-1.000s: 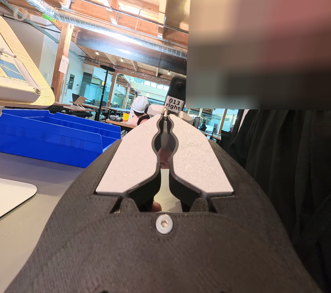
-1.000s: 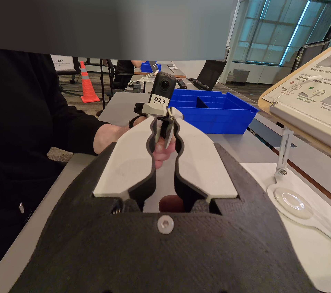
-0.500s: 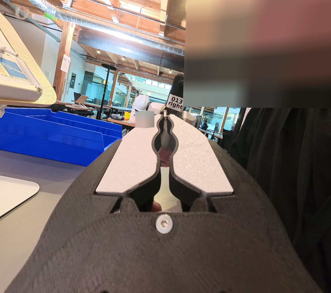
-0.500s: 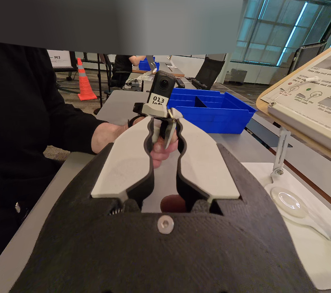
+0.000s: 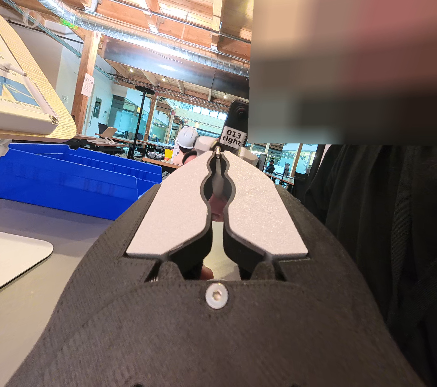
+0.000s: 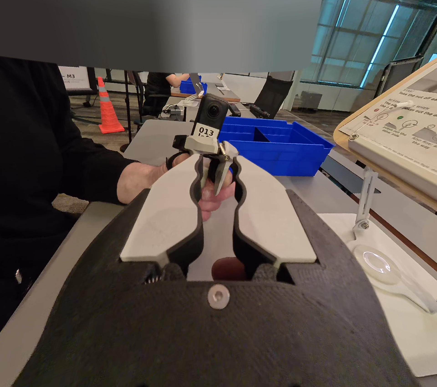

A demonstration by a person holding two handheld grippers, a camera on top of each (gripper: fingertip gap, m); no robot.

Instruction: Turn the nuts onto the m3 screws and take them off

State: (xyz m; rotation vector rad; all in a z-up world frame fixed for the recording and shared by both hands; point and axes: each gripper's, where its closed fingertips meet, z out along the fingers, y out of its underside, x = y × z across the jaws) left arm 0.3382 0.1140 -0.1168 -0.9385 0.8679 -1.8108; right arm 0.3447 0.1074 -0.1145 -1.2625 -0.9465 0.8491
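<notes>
My left gripper (image 5: 217, 154) is shut on a small silver M3 screw (image 5: 217, 151) that sticks out past its white fingertips. In the right wrist view the left gripper (image 6: 221, 150) faces me and holds the screw (image 6: 223, 152) slanted, with a small nut-like piece (image 6: 226, 158) at its lower end. My right gripper (image 6: 217, 159) is open, its white fingers (image 6: 175, 205) on either side just in front of the screw, not touching it. In the left wrist view the right gripper's fingertips (image 5: 205, 141) spread behind the screw.
A blue divided bin (image 6: 272, 150) stands on the grey table (image 6: 307, 193) and shows in the left wrist view (image 5: 71, 174). An instruction board on a stand (image 6: 390, 134) is at the right. A white mat with a round lens (image 6: 376, 264) lies below it. A black sleeve (image 6: 47, 150) is at the left.
The right gripper's fingers have spread apart around the screw tip. The left gripper stays shut on the screw and has hardly moved.
</notes>
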